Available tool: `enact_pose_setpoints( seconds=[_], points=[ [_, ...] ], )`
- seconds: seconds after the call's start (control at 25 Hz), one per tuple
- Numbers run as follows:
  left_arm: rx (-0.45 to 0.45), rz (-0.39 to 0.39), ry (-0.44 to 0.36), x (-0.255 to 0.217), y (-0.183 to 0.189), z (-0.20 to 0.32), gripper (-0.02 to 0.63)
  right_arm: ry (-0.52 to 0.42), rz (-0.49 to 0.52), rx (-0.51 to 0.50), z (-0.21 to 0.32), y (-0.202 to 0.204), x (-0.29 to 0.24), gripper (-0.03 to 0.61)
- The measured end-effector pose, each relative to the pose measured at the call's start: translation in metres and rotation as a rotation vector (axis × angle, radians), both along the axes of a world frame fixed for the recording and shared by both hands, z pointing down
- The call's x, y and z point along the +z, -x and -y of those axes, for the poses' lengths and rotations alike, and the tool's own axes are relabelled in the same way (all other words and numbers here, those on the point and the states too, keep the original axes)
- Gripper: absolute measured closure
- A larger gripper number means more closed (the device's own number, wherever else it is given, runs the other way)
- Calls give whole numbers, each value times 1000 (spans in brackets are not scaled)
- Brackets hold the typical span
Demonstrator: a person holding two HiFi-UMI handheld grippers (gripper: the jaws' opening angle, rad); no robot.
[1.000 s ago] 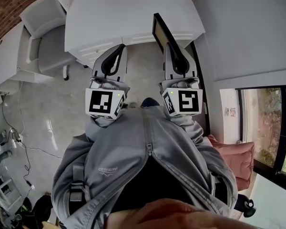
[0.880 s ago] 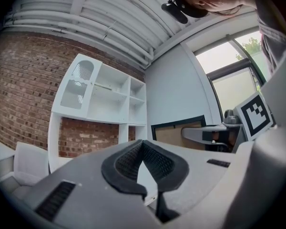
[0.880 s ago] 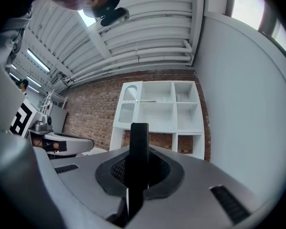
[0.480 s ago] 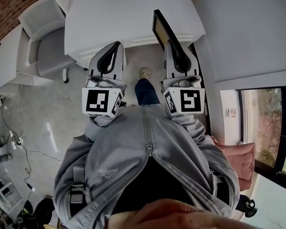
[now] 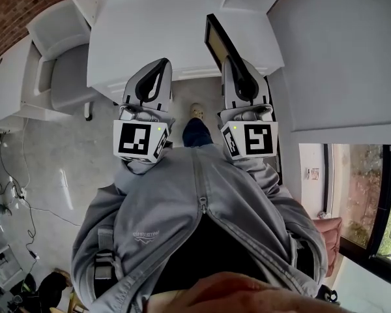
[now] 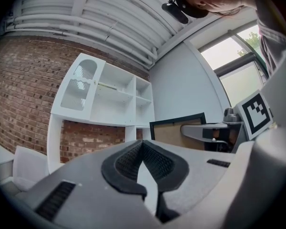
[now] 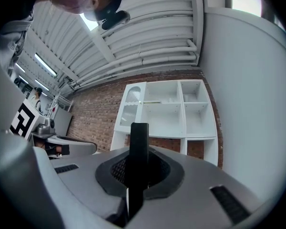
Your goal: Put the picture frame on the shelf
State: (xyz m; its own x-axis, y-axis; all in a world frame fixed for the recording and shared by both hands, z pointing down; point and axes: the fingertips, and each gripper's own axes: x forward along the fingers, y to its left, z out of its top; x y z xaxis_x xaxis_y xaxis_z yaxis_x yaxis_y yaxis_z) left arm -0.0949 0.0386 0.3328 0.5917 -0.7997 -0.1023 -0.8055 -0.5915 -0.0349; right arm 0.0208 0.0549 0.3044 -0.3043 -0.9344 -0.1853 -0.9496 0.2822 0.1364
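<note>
The picture frame (image 5: 216,39) has a black rim and a tan back, and my right gripper (image 5: 229,62) is shut on its lower edge, holding it upright. In the right gripper view its black edge (image 7: 138,147) rises between the pads, with the white shelf (image 7: 167,113) ahead against a brick wall. My left gripper (image 5: 161,65) is level with the right one, shut with nothing in it. From the left gripper view the left gripper (image 6: 143,144) has its pads meeting at the tip, with the shelf (image 6: 109,99), the frame (image 6: 174,130) and the right gripper (image 6: 202,130) beyond. The shelf top (image 5: 156,25) lies just ahead in the head view.
A grey armchair (image 5: 58,67) stands left of the shelf. A white wall (image 5: 339,44) runs close on the right, with a window (image 5: 368,194) behind it. Cables (image 5: 23,194) trail over the glossy floor at left. The person's shoe (image 5: 196,111) shows between the grippers.
The shelf and the armchair have drawn nearer in the head view as the person steps forward. Both grippers keep their places, the right still holding the frame.
</note>
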Motion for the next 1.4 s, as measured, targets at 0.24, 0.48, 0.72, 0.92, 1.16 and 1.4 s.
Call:
enact_pose_setpoints(
  seconds=[0.24,0.48,0.72,0.92,1.16,1.4],
  points=[
    [-14,10,12,5,-16,66,606,6,8,-26,73,-12,4,545],
    [-36,-4,20,1,-33,133,606,23,-3,-61,145,-26,2,545],
    [-57,-15,29,-1,-49,190,606,37,-10,-77,206,-44,1,545],
    [-76,-20,37,0,-63,230,606,48,-13,-102,249,-56,3,545],
    [-112,-14,32,-1,-76,269,606,48,-8,-142,292,-67,4,545],
    [-135,-6,24,-2,-89,297,606,44,-2,-173,323,-77,7,545]
  ],
)
